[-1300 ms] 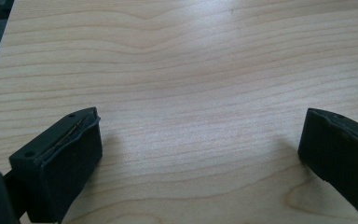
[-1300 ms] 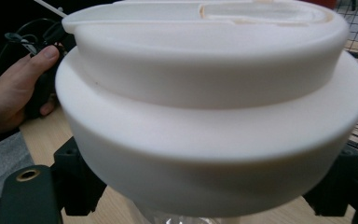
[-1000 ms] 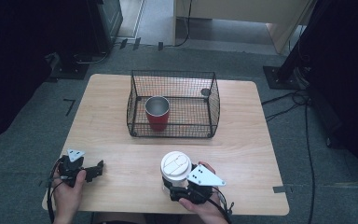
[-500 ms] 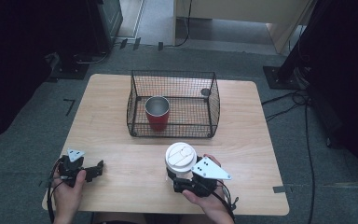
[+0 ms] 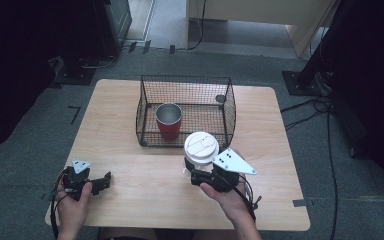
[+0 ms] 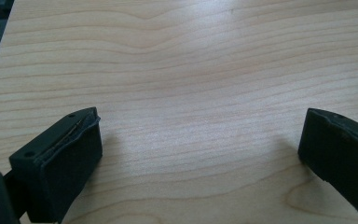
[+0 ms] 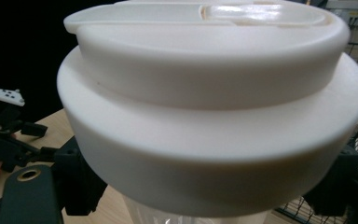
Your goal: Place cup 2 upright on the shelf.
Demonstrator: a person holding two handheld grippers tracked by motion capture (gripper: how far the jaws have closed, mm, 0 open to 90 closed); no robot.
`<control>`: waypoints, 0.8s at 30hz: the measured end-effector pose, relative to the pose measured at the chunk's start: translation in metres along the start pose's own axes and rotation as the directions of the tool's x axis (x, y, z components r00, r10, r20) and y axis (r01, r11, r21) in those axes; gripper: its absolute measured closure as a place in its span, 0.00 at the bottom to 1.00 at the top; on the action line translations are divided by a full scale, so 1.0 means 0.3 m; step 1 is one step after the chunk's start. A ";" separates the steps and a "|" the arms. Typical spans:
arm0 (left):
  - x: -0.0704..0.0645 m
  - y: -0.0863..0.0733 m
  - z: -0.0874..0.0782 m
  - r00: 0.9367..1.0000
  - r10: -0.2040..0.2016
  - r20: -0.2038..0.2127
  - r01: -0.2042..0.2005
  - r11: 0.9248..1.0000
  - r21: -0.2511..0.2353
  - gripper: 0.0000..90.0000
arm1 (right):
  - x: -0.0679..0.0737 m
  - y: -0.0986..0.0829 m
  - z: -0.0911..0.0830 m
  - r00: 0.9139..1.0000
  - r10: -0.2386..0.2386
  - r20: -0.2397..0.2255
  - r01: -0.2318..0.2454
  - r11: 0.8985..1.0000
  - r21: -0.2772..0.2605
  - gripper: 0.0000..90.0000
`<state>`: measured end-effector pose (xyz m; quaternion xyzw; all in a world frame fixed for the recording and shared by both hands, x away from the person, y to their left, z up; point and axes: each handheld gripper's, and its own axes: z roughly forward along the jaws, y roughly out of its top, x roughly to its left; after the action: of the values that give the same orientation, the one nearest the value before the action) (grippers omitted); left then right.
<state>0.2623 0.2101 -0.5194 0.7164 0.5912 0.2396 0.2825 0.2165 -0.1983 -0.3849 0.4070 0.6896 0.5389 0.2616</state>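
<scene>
A cup with a white lid [image 5: 200, 147] is held above the table just in front of the wire basket [image 5: 229, 107]; my right gripper [image 5: 194, 175] is shut on its body below the lid. In the right gripper view the lid [image 7: 214, 98] looms close, with both jaws pressed to the cup's sides. A red cup with a metal rim [image 5: 168, 120] stands upright inside the basket. My left gripper [image 5: 105, 181] rests low at the table's front left, open. Its view shows the two jaws wide apart over bare wood [image 6: 200, 107], with nothing between them.
A small dark round object [image 5: 220, 98] lies in the basket's back right corner. The wooden table [image 5: 130, 165] has free surface in front of the basket and to both sides. Dark equipment and cables lie on the floor around it.
My right gripper has lifted the white-lidded cup and carried it forward and to the right, closer to the basket's front. The left gripper has stayed put.
</scene>
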 end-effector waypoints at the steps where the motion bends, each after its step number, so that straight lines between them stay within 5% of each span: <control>1: 0.000 0.000 0.000 1.000 0.000 0.001 0.000 1.000 0.000 0.00 | -0.003 0.005 0.002 1.000 -0.002 0.004 0.002 1.000 -0.002 0.19; 24: 0.000 0.000 0.000 1.000 0.000 0.000 0.000 1.000 0.001 0.00 | -0.099 0.143 0.059 0.995 0.027 0.098 -0.021 0.998 -0.062 0.19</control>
<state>0.2622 0.2101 -0.5193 0.7165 0.5914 0.2391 0.2823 0.2585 -0.2103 -0.3513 0.4330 0.6543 0.5420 0.3010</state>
